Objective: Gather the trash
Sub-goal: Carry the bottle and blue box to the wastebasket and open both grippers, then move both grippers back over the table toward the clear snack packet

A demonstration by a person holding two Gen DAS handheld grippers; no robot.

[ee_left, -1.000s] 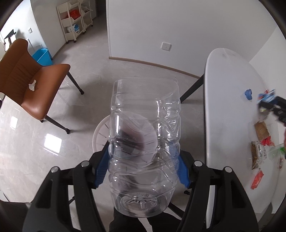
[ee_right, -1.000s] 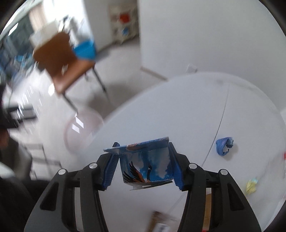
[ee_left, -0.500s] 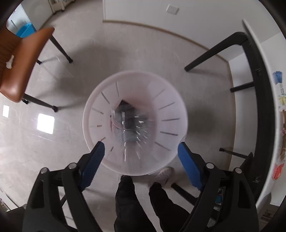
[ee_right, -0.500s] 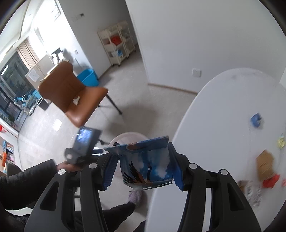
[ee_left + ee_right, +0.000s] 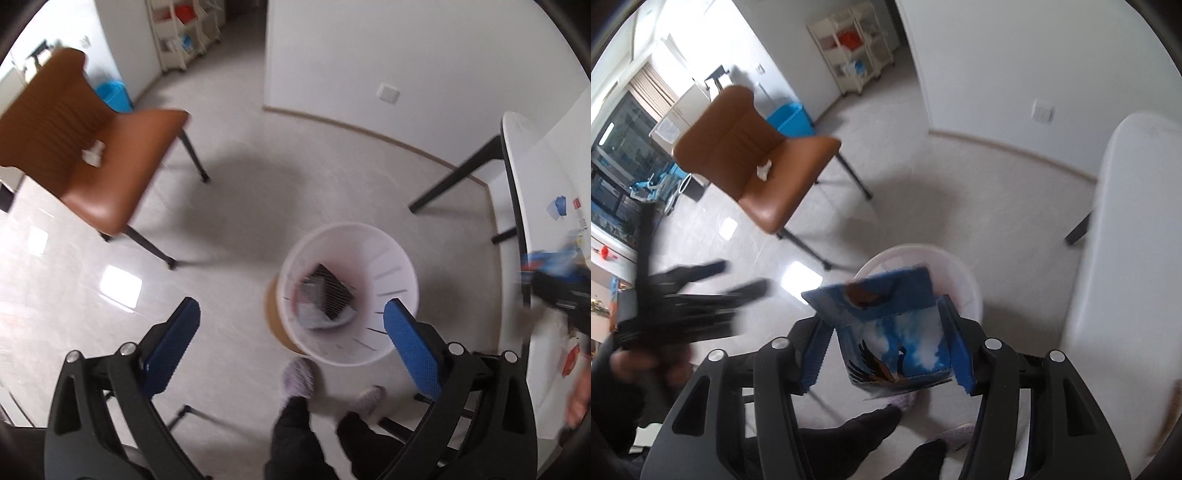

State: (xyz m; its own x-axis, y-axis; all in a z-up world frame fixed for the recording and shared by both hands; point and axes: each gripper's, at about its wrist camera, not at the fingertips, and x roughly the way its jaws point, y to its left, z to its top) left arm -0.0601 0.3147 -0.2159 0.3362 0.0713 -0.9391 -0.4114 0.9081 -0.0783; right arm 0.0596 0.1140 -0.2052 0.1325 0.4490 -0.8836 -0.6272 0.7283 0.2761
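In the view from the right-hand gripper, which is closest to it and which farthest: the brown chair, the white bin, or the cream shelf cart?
1. White bin: on the floor just beyond the right gripper, partly behind the blue carton between its opening jaws.
2. Brown chair: farther back, to the left.
3. Cream shelf cart: farthest, by the far wall.

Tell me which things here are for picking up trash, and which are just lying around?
For the job:
- white bin, trash already inside
- blue box between the opening fingers of the right gripper, above the bin
- left gripper, empty, opening
- scraps on the table

Just lying about:
- brown chair
- shelf cart
- blue tub
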